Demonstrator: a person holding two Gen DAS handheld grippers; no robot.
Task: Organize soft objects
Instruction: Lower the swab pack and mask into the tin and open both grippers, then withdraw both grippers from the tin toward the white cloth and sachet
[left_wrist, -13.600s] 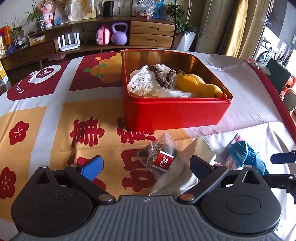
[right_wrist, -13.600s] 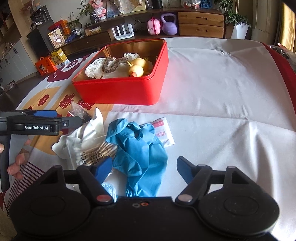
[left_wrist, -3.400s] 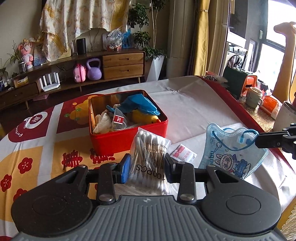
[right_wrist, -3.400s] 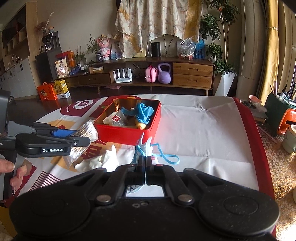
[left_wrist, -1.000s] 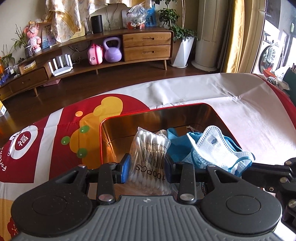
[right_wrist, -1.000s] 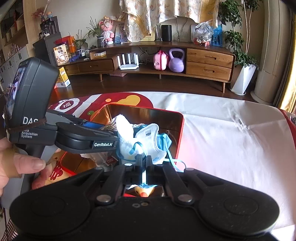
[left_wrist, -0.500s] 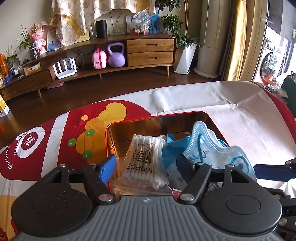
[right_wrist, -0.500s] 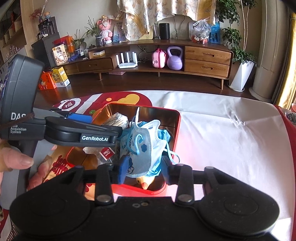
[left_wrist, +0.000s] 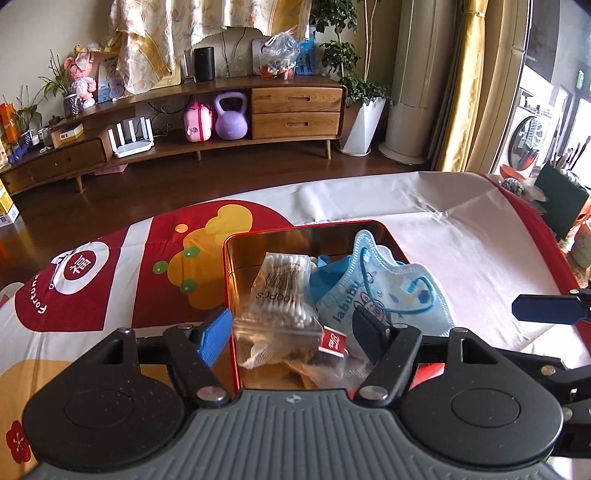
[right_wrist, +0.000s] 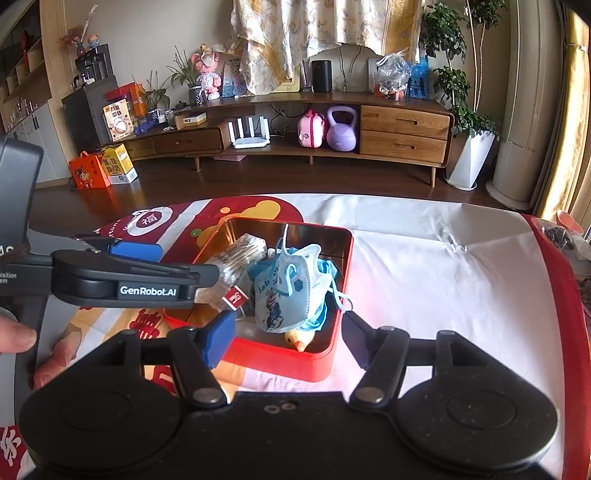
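Observation:
A red tin (left_wrist: 303, 228) stands on the patterned tablecloth. Inside it lie a clear bag of cotton swabs (left_wrist: 282, 291), a light blue face mask (left_wrist: 388, 291), a blue glove (left_wrist: 325, 273), a tea bag with a red label (left_wrist: 332, 341) and a yellow duck (right_wrist: 299, 338). My left gripper (left_wrist: 291, 328) hangs open above the tin's near left corner, its pads clear of the swab bag. Above the tin's near wall (right_wrist: 332, 354), the jaws of my right gripper (right_wrist: 286, 332) are opening, and the mask (right_wrist: 291, 295) lies loose in the tin beyond them.
A person's hand (right_wrist: 14, 336) holds the left gripper's handle at the left. White cloth (right_wrist: 443, 280) spreads to the right of the tin, with a red border (right_wrist: 554, 266) at the table's edge. A wooden sideboard (left_wrist: 295, 110) stands across the floor.
Both grippers opened, letting the swab bag and the mask drop into the tin. Both have drawn back and up from it.

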